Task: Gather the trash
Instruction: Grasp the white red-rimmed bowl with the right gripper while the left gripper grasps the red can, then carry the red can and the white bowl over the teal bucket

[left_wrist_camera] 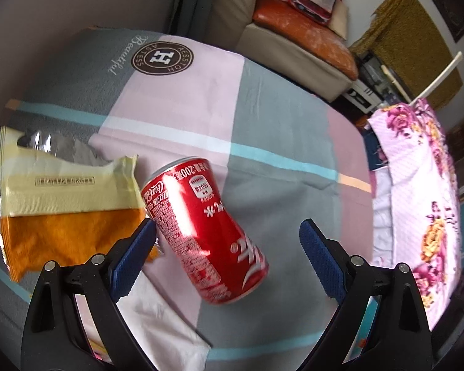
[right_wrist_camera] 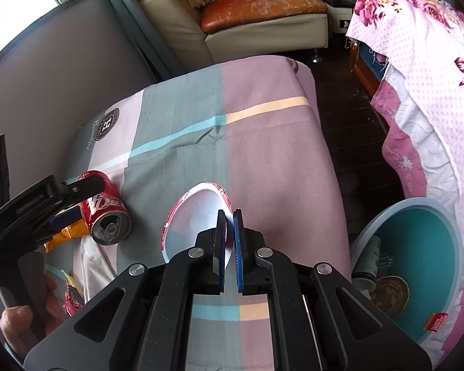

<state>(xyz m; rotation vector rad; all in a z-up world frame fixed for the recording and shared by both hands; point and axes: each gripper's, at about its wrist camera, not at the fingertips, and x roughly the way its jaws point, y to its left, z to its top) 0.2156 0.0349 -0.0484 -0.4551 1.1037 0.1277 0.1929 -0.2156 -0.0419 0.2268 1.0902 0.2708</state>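
A red cola can lies on its side on the patchwork cloth, between the spread fingers of my left gripper, which is open and not pressing on it. Left of the can lies a torn yellow and orange snack bag, and a white tissue lies under the left finger. In the right wrist view my right gripper is shut on the rim of a white paper bowl with a red edge, held tilted above the cloth. The can and left gripper show at the left.
A teal bin with trash inside stands on the floor right of the cloth-covered table. A floral quilt hangs beyond it. A beige sofa with an orange cushion stands at the back. A hand holds the left gripper's handle.
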